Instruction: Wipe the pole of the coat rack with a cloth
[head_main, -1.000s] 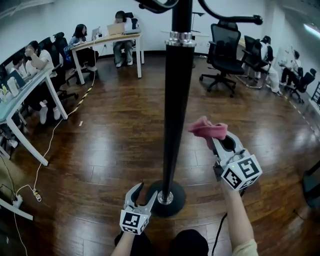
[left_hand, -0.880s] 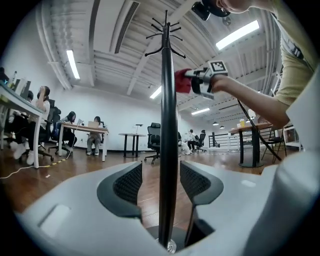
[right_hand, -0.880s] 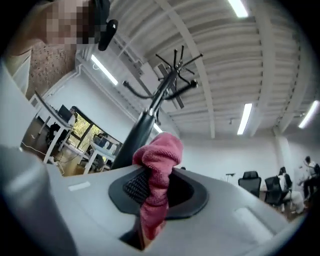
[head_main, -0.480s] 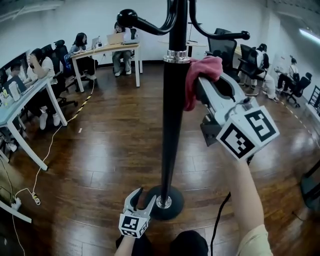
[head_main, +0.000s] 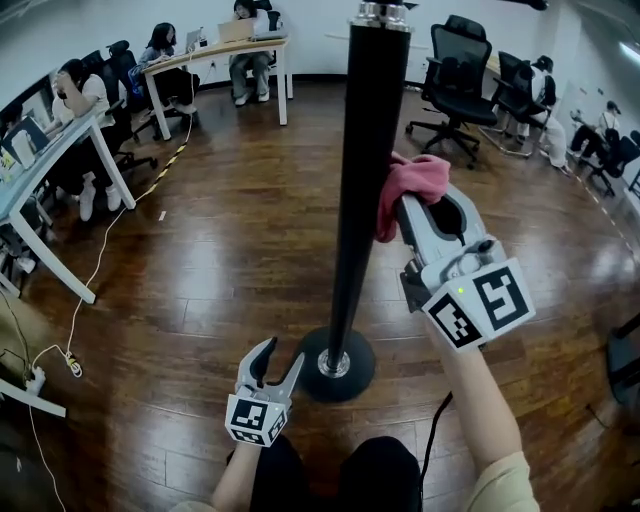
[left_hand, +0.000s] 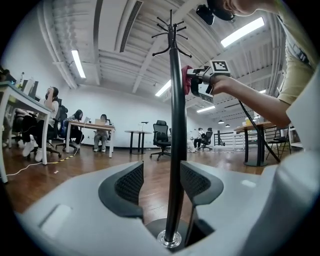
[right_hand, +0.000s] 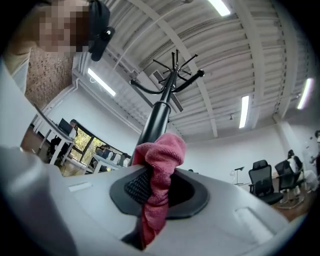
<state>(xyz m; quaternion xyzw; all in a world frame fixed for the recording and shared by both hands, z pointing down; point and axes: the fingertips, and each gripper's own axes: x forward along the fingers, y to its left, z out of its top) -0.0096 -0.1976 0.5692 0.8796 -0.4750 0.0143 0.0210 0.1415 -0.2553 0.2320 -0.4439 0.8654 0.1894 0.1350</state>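
The coat rack's black pole (head_main: 360, 180) rises from a round base (head_main: 335, 365) on the wood floor. My right gripper (head_main: 405, 205) is shut on a pink cloth (head_main: 412, 182), which presses against the pole's right side at mid height. In the right gripper view the cloth (right_hand: 159, 165) bunches between the jaws, with the pole (right_hand: 155, 122) and its hooks (right_hand: 172, 75) right behind. My left gripper (head_main: 277, 362) stands open and empty, low, just left of the base. In the left gripper view the pole (left_hand: 175, 125) stands beyond the gap between the jaws.
Desks (head_main: 215, 55) with seated people line the back left. Office chairs (head_main: 455, 85) stand at the back right. A cable (head_main: 100, 290) trails over the floor at the left. Bare wood floor surrounds the base.
My right gripper rose with the cloth to the pole near its silver ring, then slid down along the pole to mid height. The left gripper has hardly moved.
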